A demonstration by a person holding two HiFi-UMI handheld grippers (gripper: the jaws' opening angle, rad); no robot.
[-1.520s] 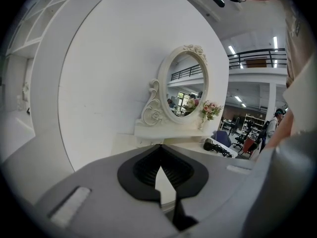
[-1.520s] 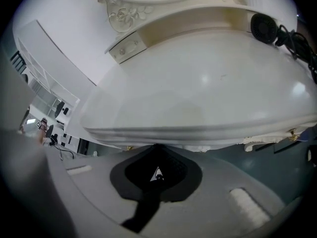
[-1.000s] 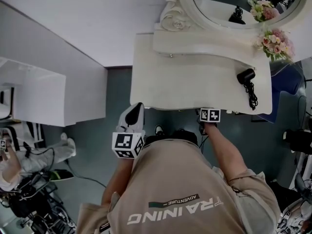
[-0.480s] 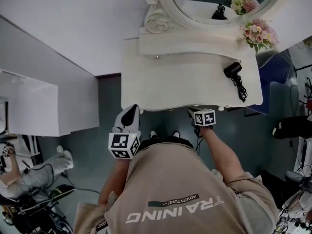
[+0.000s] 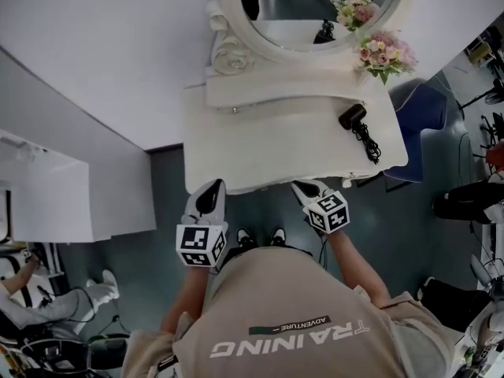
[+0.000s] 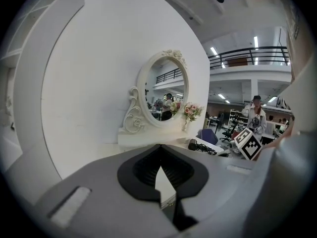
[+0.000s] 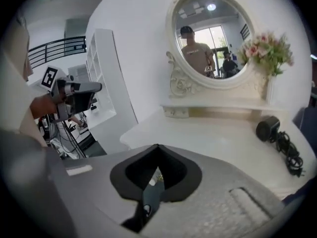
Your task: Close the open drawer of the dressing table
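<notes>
White wall (image 5: 94,46) fills the top left of head view, w/ a white cabinet (image 5: 55,187) to the left below it. Person in a tan shirt (image 5: 283,321) stands at the bottom, facing the dressing table (image 5: 268,144), which sits vs the wall at centre top. Its drawer would be under the front edge of the top; hidden from the head view, so can't tell open or closed. Oval mirror (image 5: 303,10) in an ornate white frame rises at the back of the table over a raised shelf (image 5: 299,89). Left gripper (image 5: 213,187) points at the table's front edge near the left corner, jaws pressed together tip to tip, nothing between them. Right gripper (image 5: 301,186) points at the same edge right of centre, jaws likewise pressed together & empty; contact w/ the edge unclear for both. Pink flowers (image 5: 382,52) stand at the shelf's right end. Black hair dryer (image 5: 352,116) w/ cord lies on the right of the top.
</notes>
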